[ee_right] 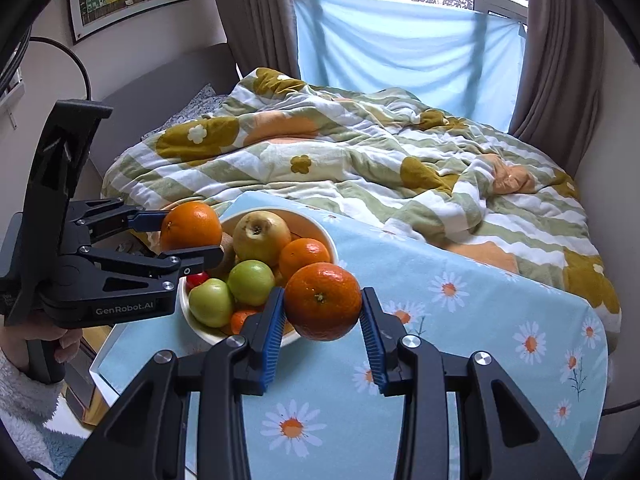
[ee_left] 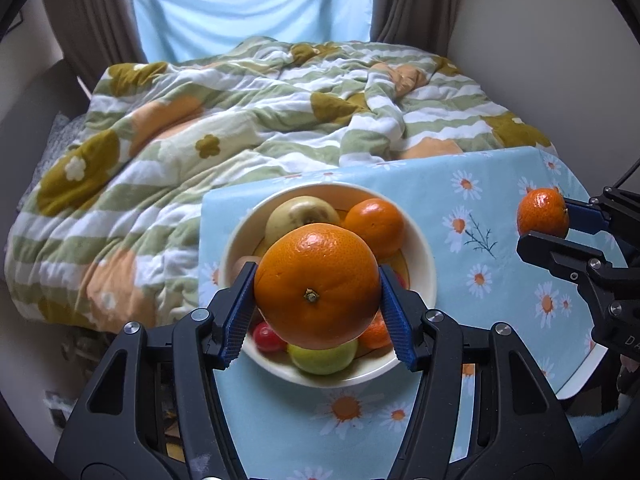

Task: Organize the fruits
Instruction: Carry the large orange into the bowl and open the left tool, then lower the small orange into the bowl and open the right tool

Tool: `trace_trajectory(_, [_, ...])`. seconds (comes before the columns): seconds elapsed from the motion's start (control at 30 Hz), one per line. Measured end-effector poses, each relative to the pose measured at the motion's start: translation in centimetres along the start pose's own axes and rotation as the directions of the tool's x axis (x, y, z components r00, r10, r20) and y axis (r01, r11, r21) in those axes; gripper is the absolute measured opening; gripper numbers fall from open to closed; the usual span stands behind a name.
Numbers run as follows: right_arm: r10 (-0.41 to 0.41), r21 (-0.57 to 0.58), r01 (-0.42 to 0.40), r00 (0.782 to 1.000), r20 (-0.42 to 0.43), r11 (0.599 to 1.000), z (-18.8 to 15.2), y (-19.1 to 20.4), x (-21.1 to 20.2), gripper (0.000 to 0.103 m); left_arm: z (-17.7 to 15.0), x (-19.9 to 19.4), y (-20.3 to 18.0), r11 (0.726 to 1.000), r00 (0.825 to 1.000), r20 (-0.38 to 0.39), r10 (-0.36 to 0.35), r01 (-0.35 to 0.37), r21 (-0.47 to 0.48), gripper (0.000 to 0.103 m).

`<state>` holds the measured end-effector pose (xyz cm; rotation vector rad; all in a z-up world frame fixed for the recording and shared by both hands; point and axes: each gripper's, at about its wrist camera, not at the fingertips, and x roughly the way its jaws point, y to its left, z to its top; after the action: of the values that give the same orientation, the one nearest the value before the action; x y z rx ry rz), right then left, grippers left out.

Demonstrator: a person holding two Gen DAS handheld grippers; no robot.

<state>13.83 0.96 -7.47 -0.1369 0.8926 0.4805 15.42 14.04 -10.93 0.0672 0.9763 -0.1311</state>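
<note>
Now both hands carry fruit above the bowl, which stands at the near left part of the table with the daisy cloth; the bed with the striped blanket lies beyond it. On the left, the left gripper is clamped on a large orange and holds it over the left rim of the bowl. The bowl already contains a pale apple, two green apples, another orange and something small and red. More to the right, the right gripper is clamped on a smaller orange, over the near right rim.

I think the fruits are being carried toward the bowl or away from it; I cannot tell which. To do it well, lower each orange until it rests before releasing, because round fruit rolls easily on the pile or the cloth.
</note>
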Motion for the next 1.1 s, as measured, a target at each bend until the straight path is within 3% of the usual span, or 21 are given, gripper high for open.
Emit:
trace_trajectory(0.17, [-0.005, 0.03, 0.005, 1.0, -0.016, 1.0, 0.0, 1.6, 1.9, 0.034, -0.5, 1.9, 2.8, 0.998, 0.998, 0.0, -0.066, 0.066, -0.021, 0.065])
trace_trajectory(0.47, [-0.066, 0.099, 0.069, 0.997, -0.027, 0.993, -0.5, 2.2, 3.3, 0.034, -0.9, 4.5, 3.9, 0.993, 0.992, -0.032, -0.12, 0.121, 0.018, 0.065])
trace_trajectory(0.7, [-0.09, 0.125, 0.094, 0.995, -0.036, 0.988, -1.1, 2.6, 3.3, 0.034, -1.7, 5.7, 4.7, 0.985, 0.983, -0.051, -0.174, 0.173, -0.007, 0.066])
trace_trajectory(0.77, [-0.09, 0.124, 0.094, 0.995, -0.037, 0.988, -1.1, 2.7, 3.2, 0.034, -1.6, 5.3, 4.8, 0.984, 0.984, -0.024, -0.178, 0.178, -0.011, 0.074])
trace_trajectory(0.8, [-0.09, 0.124, 0.094, 0.995, -0.038, 0.988, -1.1, 2.8, 3.2, 0.034, -1.5, 5.0, 4.8, 0.985, 0.985, -0.008, -0.175, 0.175, -0.011, 0.093])
trace_trajectory(0.83, [-0.088, 0.124, 0.092, 0.995, -0.037, 0.988, -1.2, 2.9, 3.2, 0.034, -1.3, 4.7, 4.9, 0.986, 0.986, 0.009, -0.167, 0.167, -0.012, 0.103])
trace_trajectory(1.1, [-0.079, 0.124, 0.084, 0.996, -0.04, 0.989, -1.3, 2.7, 2.9, 0.034, -1.4, 3.0, 5.3, 0.993, 0.993, 0.021, -0.113, 0.113, -0.03, 0.103])
